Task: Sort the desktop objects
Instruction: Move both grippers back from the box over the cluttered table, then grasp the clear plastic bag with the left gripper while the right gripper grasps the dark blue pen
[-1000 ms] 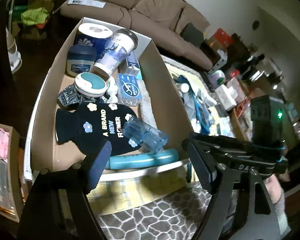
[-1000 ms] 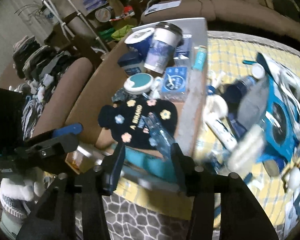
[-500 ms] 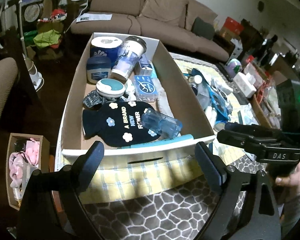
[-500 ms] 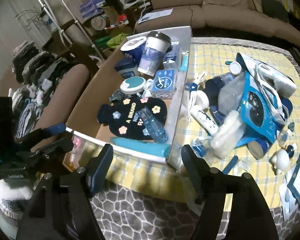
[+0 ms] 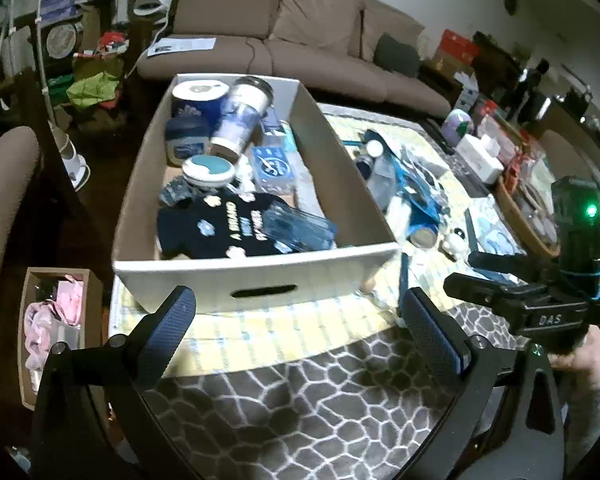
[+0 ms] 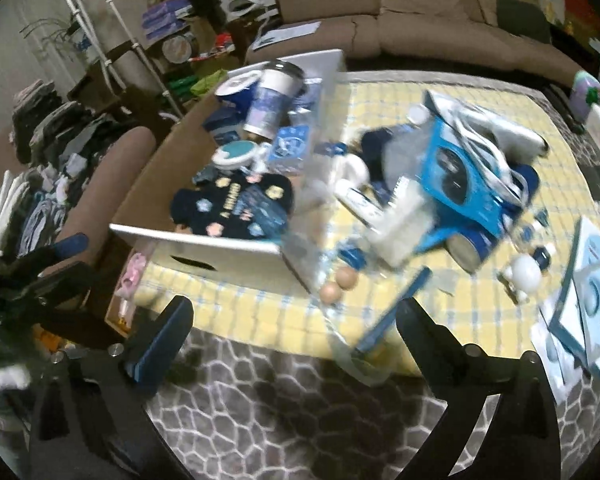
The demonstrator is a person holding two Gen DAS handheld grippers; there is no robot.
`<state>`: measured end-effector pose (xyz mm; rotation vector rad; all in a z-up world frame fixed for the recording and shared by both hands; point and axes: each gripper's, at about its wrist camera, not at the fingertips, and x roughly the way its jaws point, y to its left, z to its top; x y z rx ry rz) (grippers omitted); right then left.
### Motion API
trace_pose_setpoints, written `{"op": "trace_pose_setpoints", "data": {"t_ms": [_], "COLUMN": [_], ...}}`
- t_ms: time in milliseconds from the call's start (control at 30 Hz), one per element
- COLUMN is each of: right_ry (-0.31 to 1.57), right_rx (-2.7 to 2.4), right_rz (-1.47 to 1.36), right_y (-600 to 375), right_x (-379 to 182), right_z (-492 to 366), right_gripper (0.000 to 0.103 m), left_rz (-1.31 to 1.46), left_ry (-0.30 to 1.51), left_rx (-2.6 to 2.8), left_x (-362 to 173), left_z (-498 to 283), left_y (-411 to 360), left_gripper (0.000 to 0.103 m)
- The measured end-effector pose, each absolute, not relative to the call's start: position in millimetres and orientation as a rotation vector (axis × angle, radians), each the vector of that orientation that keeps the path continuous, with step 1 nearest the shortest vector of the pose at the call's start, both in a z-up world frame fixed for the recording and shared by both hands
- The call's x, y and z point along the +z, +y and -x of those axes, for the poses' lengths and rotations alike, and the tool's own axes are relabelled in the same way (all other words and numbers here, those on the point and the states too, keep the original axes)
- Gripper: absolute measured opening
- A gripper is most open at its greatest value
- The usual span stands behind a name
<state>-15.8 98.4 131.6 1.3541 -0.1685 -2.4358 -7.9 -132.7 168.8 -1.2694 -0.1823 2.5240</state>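
A cardboard box (image 5: pixel 256 276) stands on the yellow checked cloth and holds a dark flowered pouch (image 5: pixel 220 232), a clear blue bottle (image 5: pixel 300 230), a paper cup (image 5: pixel 240 116), a teal-lidded jar (image 5: pixel 208 168) and other items. It also shows in the right wrist view (image 6: pixel 220 252). My left gripper (image 5: pixel 300 332) is open and empty, in front of the box's near wall. My right gripper (image 6: pixel 292 340) is open and empty, above the table's front edge. Loose items on the cloth right of the box include a blue carton (image 6: pixel 460 184), a white figure (image 6: pixel 526 274) and two wooden balls (image 6: pixel 340 284).
A brown sofa (image 5: pixel 300 52) runs behind the table. A small box of pink things (image 5: pixel 56 320) sits on the floor at the left. A basket (image 5: pixel 528 216) and white boxes stand on the table's right side. Patterned grey cloth (image 5: pixel 300 408) covers the near edge.
Both grippers have pulled back and up from the box and opened wide. The blue bottle lies in the box, out of the right gripper's fingers.
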Motion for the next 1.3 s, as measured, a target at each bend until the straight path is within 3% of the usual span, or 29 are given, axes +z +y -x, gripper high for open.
{"op": "trace_pose_setpoints", "data": {"t_ms": [500,1000,1267,1300], "right_ry": [-0.32,-0.377,-0.458,-0.453], "right_rx": [-2.586,-2.539,-2.559,-2.564], "right_rz": [-1.447,-1.452,-1.402,-1.4], "right_y": [233,258,272,273], "right_x": [91,47,50,50], "right_z": [-13,-5,-4,-5], "right_gripper": [0.103,0.103,0.103,0.103], "left_rz": [1.247,1.305,1.26,1.266], "left_ry": [-0.201,-0.082,0.195,0.227], "left_rx": [2.388,2.282,2.388,2.399], "left_x": [131,67,40,35], "left_z": [-13,-19,-9,-6], "left_y": [-56,18,74,79], "left_gripper": [0.103,0.103,0.102,0.098]}}
